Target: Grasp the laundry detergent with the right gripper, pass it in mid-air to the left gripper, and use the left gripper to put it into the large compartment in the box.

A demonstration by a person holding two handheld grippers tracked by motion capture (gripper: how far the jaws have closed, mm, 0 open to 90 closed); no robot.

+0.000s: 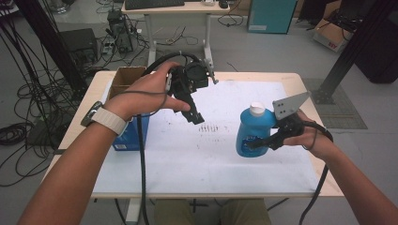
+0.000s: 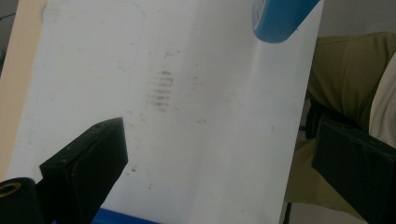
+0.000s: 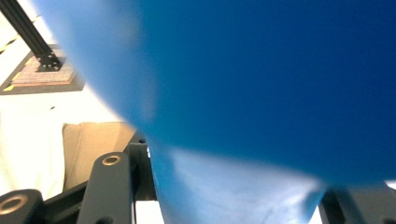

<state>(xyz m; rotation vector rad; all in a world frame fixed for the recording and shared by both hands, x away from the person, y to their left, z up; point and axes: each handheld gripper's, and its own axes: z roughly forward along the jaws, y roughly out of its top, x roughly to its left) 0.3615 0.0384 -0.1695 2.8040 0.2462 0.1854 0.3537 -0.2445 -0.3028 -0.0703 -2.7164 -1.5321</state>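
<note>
Pinching blue bottle [image 1: 253, 133] at frame centre-right, right claw [image 1: 263, 143] is seen raised above white bench [image 1: 197, 159]; left claw [image 1: 195, 115] spread, empty, upper centre; open room between; label unreadable.

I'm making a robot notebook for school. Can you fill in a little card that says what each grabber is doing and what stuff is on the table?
right gripper: shut on the blue bottle, gripping its lower body from the side
blue bottle: upright, white cap on top, held over the white sheet
left gripper: open, nothing between its jaws, pointing down over the sheet
cardboard box: open top, at the table's left side
blue box: in front of the cardboard box, partly behind the left wrist
table: light wood, covered mostly by the sheet
</note>
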